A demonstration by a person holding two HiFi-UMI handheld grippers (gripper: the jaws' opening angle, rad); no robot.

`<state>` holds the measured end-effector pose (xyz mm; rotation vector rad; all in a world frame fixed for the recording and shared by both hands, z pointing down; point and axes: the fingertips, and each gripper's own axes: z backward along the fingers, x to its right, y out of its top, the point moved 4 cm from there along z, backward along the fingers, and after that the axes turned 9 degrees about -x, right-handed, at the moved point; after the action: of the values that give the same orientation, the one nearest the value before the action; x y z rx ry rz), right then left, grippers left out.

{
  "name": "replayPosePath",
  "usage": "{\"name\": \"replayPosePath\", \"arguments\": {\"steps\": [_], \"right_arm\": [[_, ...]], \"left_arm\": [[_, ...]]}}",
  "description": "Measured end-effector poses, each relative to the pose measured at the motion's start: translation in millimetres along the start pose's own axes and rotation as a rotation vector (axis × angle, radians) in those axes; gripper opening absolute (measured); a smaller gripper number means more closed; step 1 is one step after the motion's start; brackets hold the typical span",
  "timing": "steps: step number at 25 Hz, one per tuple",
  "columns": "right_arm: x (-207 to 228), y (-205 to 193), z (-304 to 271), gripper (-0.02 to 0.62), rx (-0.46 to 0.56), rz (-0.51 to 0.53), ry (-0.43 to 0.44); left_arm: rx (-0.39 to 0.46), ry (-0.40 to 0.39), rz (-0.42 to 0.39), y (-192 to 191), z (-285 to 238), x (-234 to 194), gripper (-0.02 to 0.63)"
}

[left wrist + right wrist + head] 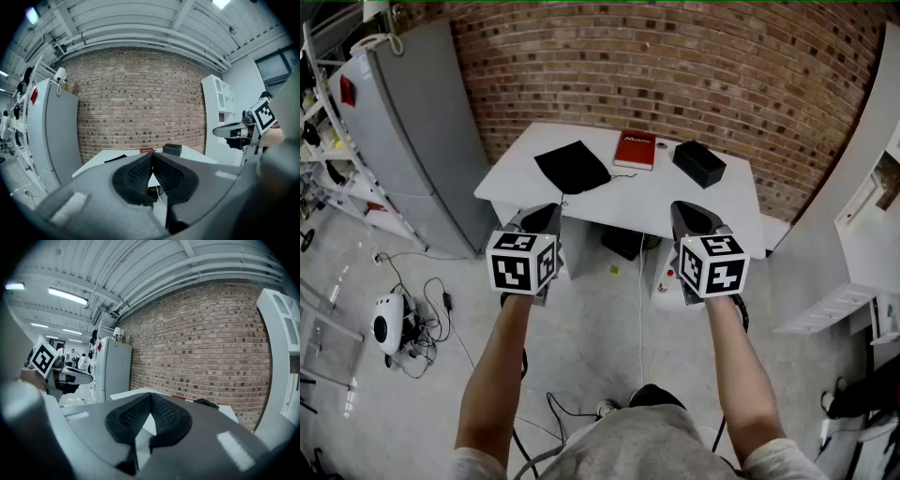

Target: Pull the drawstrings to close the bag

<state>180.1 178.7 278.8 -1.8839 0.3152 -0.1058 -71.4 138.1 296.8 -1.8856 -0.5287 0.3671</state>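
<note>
Claws: left gripper (547, 210) and right gripper (683, 208) both have their jaws pressed together on nothing. They're held side by side in the air, well short of the table, so the task isn't really started.
Room: brick wall (694, 66) at the back, grey fridge (412, 141) on the left, white shelving on the right, and loose cables (427, 314) on the concrete floor.
Surface: white table (694, 202), smooth and mostly bare. A soft bag will probably slide on it when tugged.
Bag: black drawstring bag (573, 166) lying flat on the left half of the table, near the front edge. It looks limp, light and empty, nothing fragile.
Neighbours: red book (635, 150) and black box (698, 163), both clear of the bag.
Where to grab: the cords at the mouth — too thin to make out for sure from here. One cord per claw, pulled apart, is likely the way.
</note>
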Motion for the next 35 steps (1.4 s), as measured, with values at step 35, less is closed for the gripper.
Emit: {"name": "replayPosePath", "arguments": {"steps": [35], "right_arm": [[40,7,-132,0.13,0.02,-0.062,0.1]], "left_arm": [[0.003,0.043,-0.003,16,-111,-67,0.126]]}}
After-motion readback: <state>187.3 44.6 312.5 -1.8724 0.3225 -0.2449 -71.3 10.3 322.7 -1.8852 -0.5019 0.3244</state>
